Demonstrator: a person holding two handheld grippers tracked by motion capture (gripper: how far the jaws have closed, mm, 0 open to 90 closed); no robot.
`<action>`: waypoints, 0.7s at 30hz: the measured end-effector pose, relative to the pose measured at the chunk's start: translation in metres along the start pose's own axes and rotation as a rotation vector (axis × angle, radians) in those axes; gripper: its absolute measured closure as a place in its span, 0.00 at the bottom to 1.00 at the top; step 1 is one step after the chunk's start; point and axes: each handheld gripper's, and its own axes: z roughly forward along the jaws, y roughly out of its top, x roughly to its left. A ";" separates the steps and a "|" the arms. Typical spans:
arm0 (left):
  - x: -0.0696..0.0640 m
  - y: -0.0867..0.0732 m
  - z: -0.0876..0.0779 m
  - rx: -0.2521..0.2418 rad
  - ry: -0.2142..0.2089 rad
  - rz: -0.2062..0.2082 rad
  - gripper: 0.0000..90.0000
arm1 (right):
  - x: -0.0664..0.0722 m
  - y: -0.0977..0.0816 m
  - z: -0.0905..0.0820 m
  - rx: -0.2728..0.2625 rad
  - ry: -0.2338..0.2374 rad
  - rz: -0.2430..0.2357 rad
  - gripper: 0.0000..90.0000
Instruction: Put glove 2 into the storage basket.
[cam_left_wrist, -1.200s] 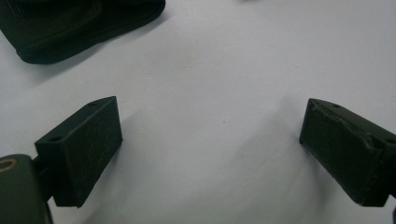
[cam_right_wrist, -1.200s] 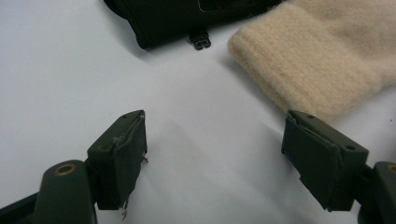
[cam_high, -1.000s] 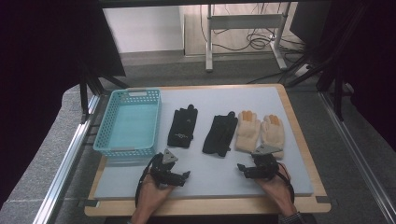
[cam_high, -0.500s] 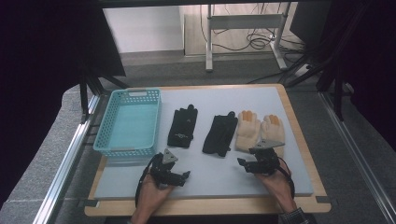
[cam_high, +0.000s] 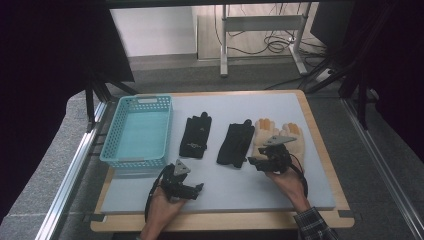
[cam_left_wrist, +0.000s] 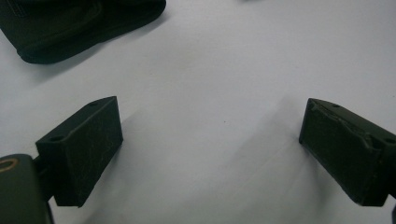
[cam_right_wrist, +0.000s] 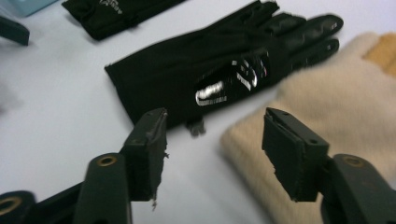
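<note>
Here your right gripper (cam_right_wrist: 212, 154) has its jaws apart with nothing between them, having just been closing, poised at the cuff of the cream glove (cam_right_wrist: 336, 116) at the frame's right, beside the black glove (cam_right_wrist: 219, 70). Your left gripper (cam_left_wrist: 210, 154) holds its jaws wide over bare worktop (cam_left_wrist: 224, 70). In the high view's left sits the blue basket (cam_high: 165, 130).

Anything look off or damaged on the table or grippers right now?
Only one thing: the pad on the right gripper looks frayed, with bits hanging off one finger. The black gloves, beige gloves and basket lie tidy.
</note>
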 end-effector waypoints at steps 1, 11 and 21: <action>0.000 0.000 0.000 0.000 0.000 0.000 0.07 | 0.000 0.002 0.002 0.000 0.002 -0.002 0.47; 0.000 0.000 0.000 -0.001 0.000 0.000 0.07 | -0.007 0.039 0.037 0.022 -0.009 -0.032 0.54; 0.000 0.000 0.000 -0.002 0.000 0.000 0.07 | -0.020 0.057 0.089 0.074 -0.102 -0.010 0.31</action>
